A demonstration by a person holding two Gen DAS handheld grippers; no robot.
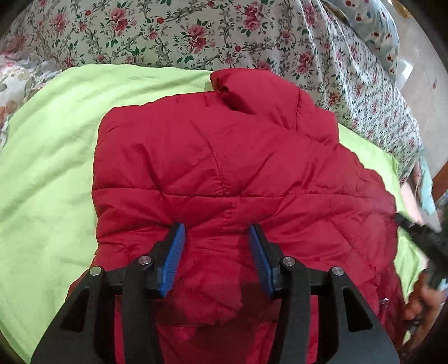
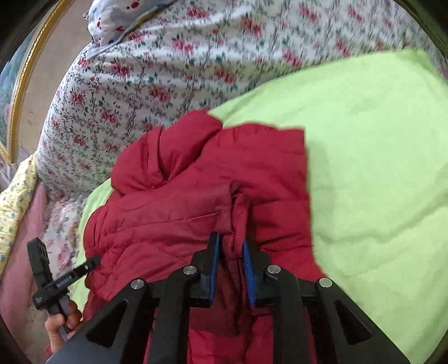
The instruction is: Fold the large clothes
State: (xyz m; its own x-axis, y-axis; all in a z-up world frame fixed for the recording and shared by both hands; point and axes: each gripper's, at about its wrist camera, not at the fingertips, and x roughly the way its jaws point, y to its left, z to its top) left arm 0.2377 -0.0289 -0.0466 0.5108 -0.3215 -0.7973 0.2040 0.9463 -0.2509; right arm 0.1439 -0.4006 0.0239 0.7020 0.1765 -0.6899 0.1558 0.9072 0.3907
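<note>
jacket (image 1: 224, 168) lengthwise, collar far | right hand-held gripper (image 2: 231, 246) pinching fold

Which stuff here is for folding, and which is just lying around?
For the job:
red puffer jacket
left gripper, open above the jacket
right gripper, pinching a jacket fold
green sheet under the jacket

Just lying about:
floral bedspread
pillow with red spots
gold-framed picture

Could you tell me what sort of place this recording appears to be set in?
Most likely a bedroom at home. A red jacket lies on a green sheet spread over a bed with a floral bedspread, a patterned pillow sits at its far end, and a gold-framed picture stands alongside.
</note>
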